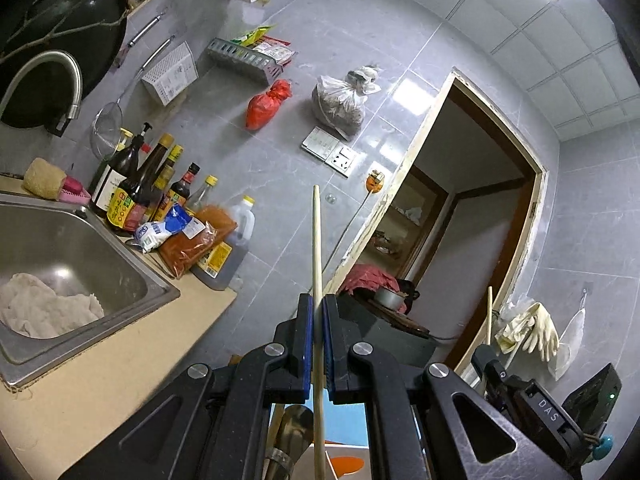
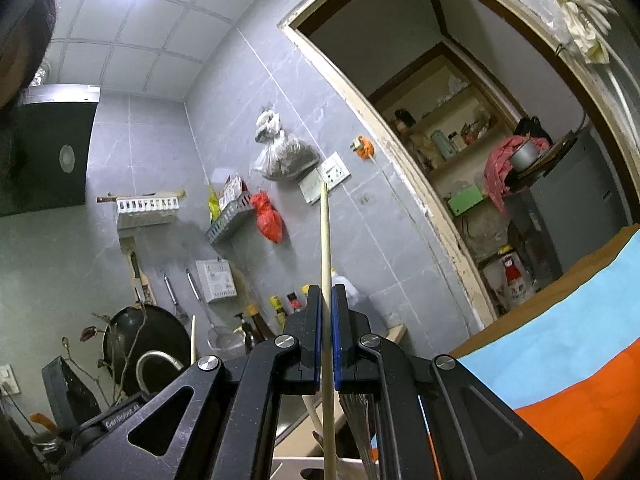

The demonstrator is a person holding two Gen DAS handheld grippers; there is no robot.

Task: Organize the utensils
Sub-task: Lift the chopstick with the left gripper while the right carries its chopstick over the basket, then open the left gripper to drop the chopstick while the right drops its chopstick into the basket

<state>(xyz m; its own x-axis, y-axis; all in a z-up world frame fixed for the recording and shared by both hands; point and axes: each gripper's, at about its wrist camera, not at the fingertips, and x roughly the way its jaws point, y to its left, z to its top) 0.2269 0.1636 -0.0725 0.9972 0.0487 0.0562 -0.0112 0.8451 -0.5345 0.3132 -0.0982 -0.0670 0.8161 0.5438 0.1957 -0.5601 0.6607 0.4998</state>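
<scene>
Left wrist view, left to right: steel sink (image 1: 132, 280) with a pale cloth (image 1: 44, 308) inside, faucet (image 1: 48, 76) above it, dark wok (image 1: 76, 24) leaning behind. Sauce bottles (image 1: 140, 184) and an oil jug (image 1: 228, 248) crowd the counter (image 1: 120, 360) corner by the grey tiled wall. Centre: left gripper (image 1: 318, 304) clamped tight on a wooden chopstick (image 1: 316, 240), blue pads touching it on both sides, stick running up past the fingertips and down below the frame. Right of that the doorway (image 1: 480, 200), then the right gripper (image 1: 490, 354) at the edge, holding its own chopstick upright.

Right wrist view, left to right: range hood (image 2: 44, 152), wok, hanging ladles (image 2: 172, 292), wall racks, red bag (image 2: 268, 216). Centre: right gripper (image 2: 326, 300) clenched on a second chopstick (image 2: 326, 248), stick upright between the pads. Metal utensils (image 2: 356, 412) show below the fingers. Far right, blue and orange mat (image 2: 560, 352).
</scene>
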